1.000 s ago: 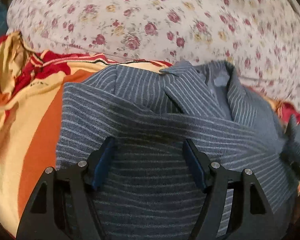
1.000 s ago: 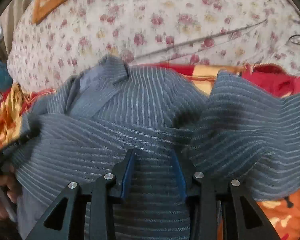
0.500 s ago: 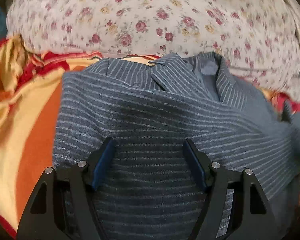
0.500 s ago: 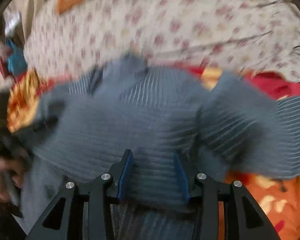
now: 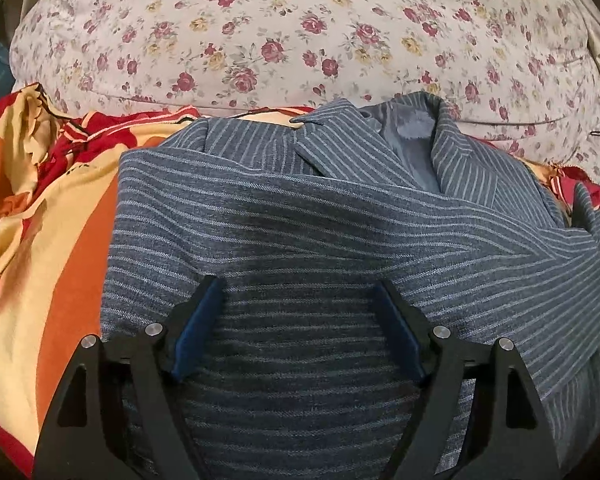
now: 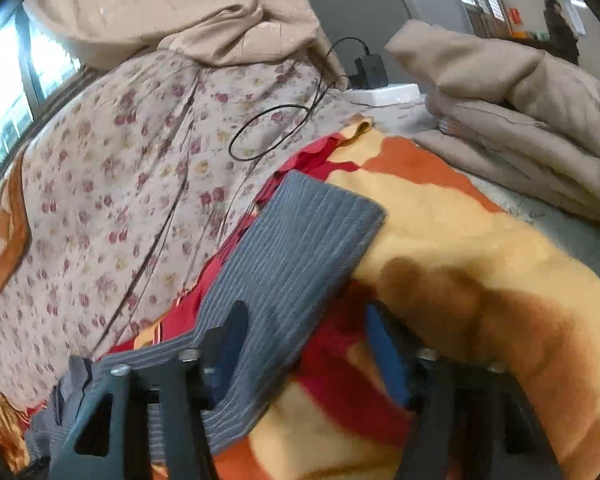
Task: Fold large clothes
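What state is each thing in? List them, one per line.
Striped jacket: lying flat, one sleeve folded across its front.
Other sleeve: stretched out on the blanket, unfolded.
Left claw: open over the jacket.
Right claw: open, just widened, gripping nothing.
Charger: cable attached.

The jacket (image 5: 300, 220) is matt woven pinstriped cloth with a smoother, faintly shiny lining (image 5: 414, 136). The blanket (image 6: 460, 248) looks fuzzy; the floral quilt (image 5: 300, 32) is matt cotton-like cloth.

A bed under a floral sheet (image 5: 300, 32) carries an orange-and-red blanket (image 5: 60, 208), the striped grey jacket (image 5: 300, 220) on it, beige quilts (image 6: 520, 112) beside
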The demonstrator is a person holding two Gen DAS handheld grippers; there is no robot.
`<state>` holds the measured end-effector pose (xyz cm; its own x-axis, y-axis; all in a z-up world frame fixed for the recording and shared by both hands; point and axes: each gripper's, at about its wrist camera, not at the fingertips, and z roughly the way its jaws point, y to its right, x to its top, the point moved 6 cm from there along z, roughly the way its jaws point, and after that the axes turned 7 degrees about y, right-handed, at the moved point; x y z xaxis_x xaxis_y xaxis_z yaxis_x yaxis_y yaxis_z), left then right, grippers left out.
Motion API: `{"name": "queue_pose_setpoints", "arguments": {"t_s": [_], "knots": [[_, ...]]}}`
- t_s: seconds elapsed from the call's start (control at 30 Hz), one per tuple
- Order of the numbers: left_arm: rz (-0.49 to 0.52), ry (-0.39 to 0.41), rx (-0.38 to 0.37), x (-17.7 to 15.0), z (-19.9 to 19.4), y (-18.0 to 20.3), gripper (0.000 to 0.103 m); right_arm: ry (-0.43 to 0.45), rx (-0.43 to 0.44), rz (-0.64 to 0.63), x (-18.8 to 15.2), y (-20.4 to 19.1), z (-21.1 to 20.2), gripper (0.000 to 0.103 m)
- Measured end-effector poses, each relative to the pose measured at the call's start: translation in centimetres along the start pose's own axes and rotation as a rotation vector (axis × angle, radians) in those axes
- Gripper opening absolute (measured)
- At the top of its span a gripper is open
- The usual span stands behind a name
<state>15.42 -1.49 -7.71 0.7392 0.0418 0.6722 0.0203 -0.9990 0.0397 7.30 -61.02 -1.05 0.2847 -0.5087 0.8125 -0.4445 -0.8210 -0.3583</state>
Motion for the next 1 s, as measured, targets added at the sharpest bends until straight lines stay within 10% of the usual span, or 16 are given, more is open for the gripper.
{"name": "queue_pose_setpoints", "arguments": {"t_s": [0.3, 0.47, 0.63, 0.77, 1.0], "knots": [[-0.004, 0.000, 0.001, 0.1, 0.1, 0.1, 0.079, 0.096, 0.069, 0.050, 2.7, 0.8, 1.4, 0.044], [-0.088, 0.024, -0.020, 0.9, -1.2, -0.9, 0.079, 0.056, 0.150, 0.068, 2.9, -0.2, 1.9, 0.005], [-0.139, 0.177, 0.034, 3.6, -5.2, -3.5, 0.079, 0.094, 0.191, 0.001, 4.2, -3.9, -1.2, 0.004], [-0.204, 0.245, 0.091, 5.1, -7.7, -7.3, 0.079, 0.122, 0.377, 0.005, 4.3, -10.4, -5.4, 0.004], [-0.406, 0.142, 0.175, 3.1, -7.6, -16.1, 0.078, 0.051, 0.753, -0.068, -0.3, -28.6, -12.1, 0.004]]}}
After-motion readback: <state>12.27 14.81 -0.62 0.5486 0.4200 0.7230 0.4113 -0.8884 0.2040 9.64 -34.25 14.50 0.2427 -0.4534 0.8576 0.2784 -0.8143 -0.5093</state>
